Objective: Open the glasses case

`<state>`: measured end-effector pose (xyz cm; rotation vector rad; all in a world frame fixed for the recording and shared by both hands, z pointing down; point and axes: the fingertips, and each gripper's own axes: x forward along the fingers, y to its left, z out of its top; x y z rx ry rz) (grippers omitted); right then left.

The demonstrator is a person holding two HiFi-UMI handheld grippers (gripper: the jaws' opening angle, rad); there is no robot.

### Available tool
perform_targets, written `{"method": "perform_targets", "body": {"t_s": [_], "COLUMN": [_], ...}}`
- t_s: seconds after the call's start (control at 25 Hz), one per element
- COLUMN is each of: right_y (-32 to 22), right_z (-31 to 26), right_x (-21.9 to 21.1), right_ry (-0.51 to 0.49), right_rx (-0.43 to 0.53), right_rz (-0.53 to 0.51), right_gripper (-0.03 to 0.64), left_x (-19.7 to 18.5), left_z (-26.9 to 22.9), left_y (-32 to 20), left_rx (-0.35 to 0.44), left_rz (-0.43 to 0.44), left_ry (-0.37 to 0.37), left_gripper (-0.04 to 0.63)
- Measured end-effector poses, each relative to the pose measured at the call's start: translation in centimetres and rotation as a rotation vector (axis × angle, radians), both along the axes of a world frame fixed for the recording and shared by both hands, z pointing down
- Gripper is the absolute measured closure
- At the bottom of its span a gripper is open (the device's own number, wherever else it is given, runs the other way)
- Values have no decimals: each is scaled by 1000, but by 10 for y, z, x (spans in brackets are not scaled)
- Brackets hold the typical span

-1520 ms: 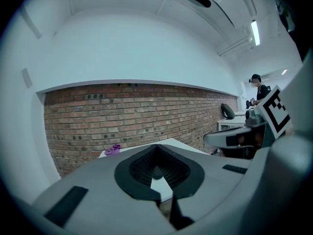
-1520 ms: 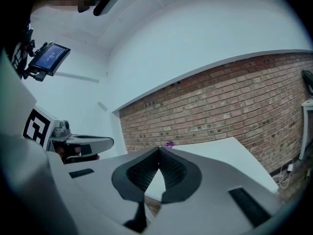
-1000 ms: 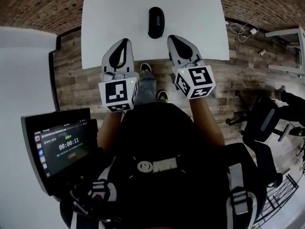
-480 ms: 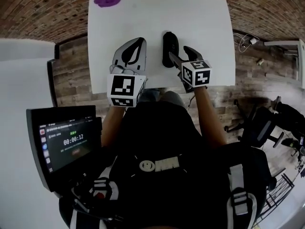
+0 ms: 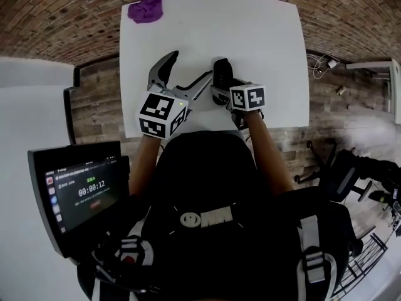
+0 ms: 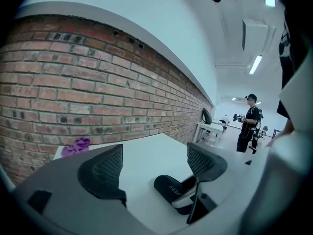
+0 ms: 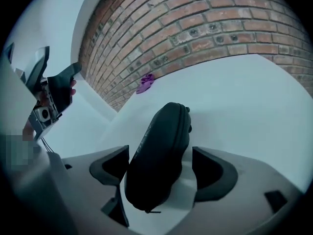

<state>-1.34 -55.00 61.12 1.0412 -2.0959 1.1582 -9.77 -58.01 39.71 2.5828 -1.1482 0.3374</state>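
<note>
The white table point(image 5: 266, 39) carries everything, and you stand at its near edge with both grippers over it.

Your left gripper point(image 5: 190, 66) points across the table. Its jaws are opening and stand wide, with only bare table between them. Its inner jaw tip is just beside the case.

Your right gripper point(image 7: 162, 169) points steeply down at the near end of the case. Its jaws are opening and stand wide, and the case sits between them. There is a clear gap at the right pad. I cannot tell whether the left pad touches.

The black glasses case point(image 5: 222, 73) lies closed on the table, near its near edge, lengthwise away from you.

A purple cloth point(image 5: 146, 9) lies at the far left corner, well apart.
</note>
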Motion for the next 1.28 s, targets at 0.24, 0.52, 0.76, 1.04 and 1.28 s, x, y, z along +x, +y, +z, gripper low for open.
{"method": "perform_targets", "body": {"t_s": [0.24,0.52,0.76,1.04,1.28], "right_y": [-13,-39,-9,8,-3], "right_z": [-50,-192,-277,-276,-255], "right_x": [-23,-29,-46,-81,-74], "right_ry": [-143,-546,-1082,-1141,-965], "right_rx": [238,645,657,602,653], "right_rz": [-114,-107,-254,-386,-313], "right_gripper": [322,331,331,331,330], "left_x": [9,-6,1,12,-11], "left_z": [10,-23,-76,-99,-78], "left_y": [4,-10,4,3,-23], "left_rx": [-33,-70,-42,-65,-154], "left_rz": [90,120,297,378,217], "left_ry": [3,277,528,672,604], "left_gripper": [179,165,144,146,252]}}
